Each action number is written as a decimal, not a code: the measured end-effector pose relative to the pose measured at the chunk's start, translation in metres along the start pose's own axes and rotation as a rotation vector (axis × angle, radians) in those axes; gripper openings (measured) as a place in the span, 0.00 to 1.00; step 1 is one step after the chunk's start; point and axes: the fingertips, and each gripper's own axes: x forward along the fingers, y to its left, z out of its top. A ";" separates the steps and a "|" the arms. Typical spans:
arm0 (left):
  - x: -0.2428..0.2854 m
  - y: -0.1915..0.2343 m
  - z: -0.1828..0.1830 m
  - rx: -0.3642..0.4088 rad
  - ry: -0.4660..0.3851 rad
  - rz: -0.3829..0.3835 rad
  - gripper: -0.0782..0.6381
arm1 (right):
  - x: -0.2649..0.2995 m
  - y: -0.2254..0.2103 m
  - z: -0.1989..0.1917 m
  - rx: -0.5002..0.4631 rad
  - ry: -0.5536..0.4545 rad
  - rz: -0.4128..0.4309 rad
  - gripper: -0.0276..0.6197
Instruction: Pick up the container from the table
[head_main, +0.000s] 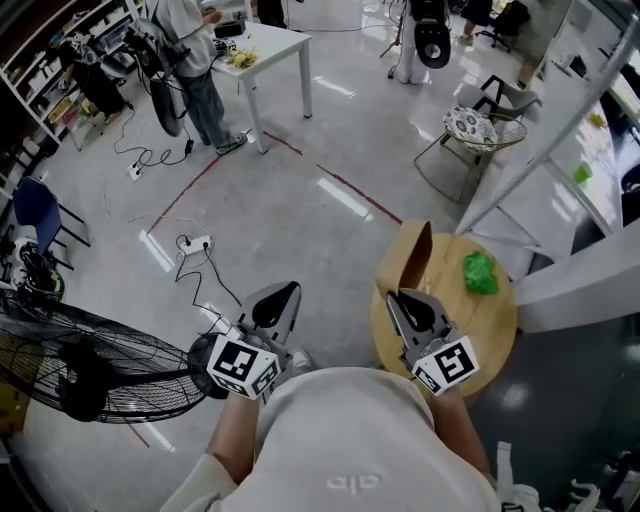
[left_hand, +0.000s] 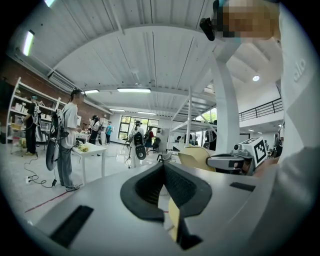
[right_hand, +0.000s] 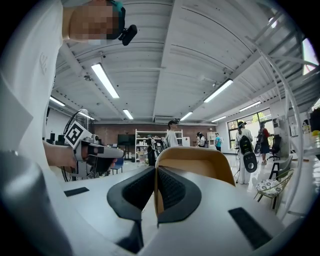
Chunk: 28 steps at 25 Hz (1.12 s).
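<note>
Round wooden table (head_main: 495, 330) lies below the right gripper (right_hand: 156, 186), whose jaws pinch only the thin wall of the tan container (right_hand: 200, 162) just ahead of them. Such an edge grip may slip, or the wall may bend. The left gripper (head_main: 282, 296) is closed and empty.

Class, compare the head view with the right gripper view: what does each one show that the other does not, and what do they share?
Only the head view shows the round wooden table and the green crumpled object lying on it. Only the right gripper view shows the ceiling light strips and a distant shelf unit. Both show the right gripper shut on the wall of the tan container, and the left gripper.
</note>
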 end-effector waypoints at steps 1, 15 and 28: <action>0.000 0.000 -0.001 0.000 0.002 -0.003 0.13 | -0.001 0.000 -0.001 0.002 0.000 -0.004 0.10; 0.010 -0.005 -0.008 -0.009 0.014 -0.041 0.13 | -0.007 -0.002 -0.010 0.012 0.020 -0.042 0.10; 0.017 -0.006 -0.005 -0.015 0.014 -0.058 0.13 | -0.010 -0.007 -0.008 0.012 0.028 -0.064 0.10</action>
